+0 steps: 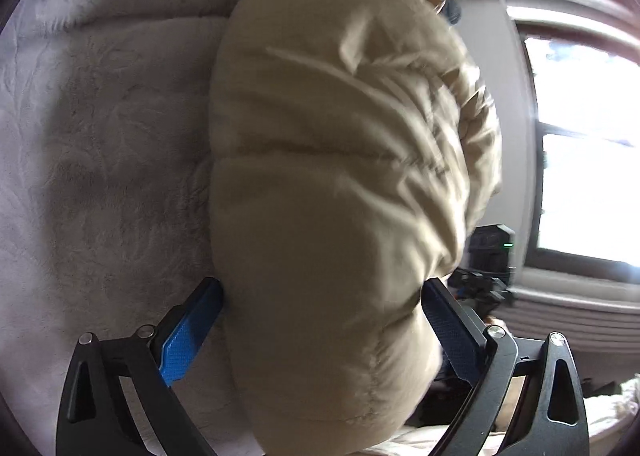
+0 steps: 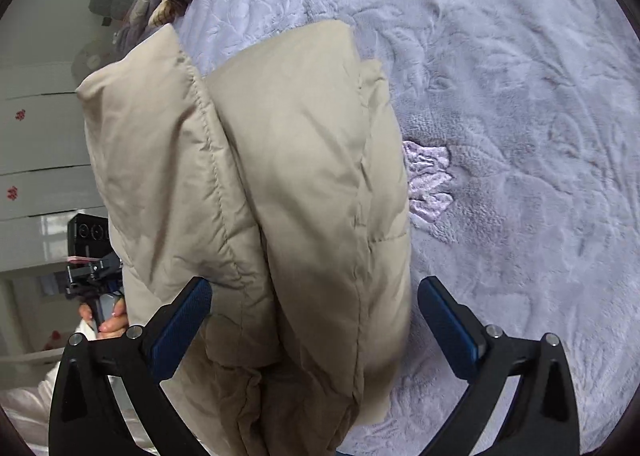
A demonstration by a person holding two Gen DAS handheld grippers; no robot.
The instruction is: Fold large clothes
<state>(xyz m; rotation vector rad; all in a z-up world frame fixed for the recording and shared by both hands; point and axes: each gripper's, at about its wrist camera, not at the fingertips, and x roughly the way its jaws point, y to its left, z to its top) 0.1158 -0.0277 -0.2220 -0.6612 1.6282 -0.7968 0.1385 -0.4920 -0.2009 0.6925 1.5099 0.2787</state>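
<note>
Coat (image 1: 340, 160), beige and puffy, lies bunched on a plush blanket (image 1: 100, 144). Left gripper (image 1: 320, 308) squeezes a thick fold; right gripper (image 2: 314, 304) gapes wide around it, not pressing. Risk: springy padding could slip free and unfold.

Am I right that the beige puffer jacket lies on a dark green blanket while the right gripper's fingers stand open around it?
Not quite: the blanket is pale lavender, not dark green, as the right wrist view shows. The rest holds: the beige puffer jacket lies on it, and the right gripper has its fingers open on either side of the jacket, with a gap at the right one.
</note>
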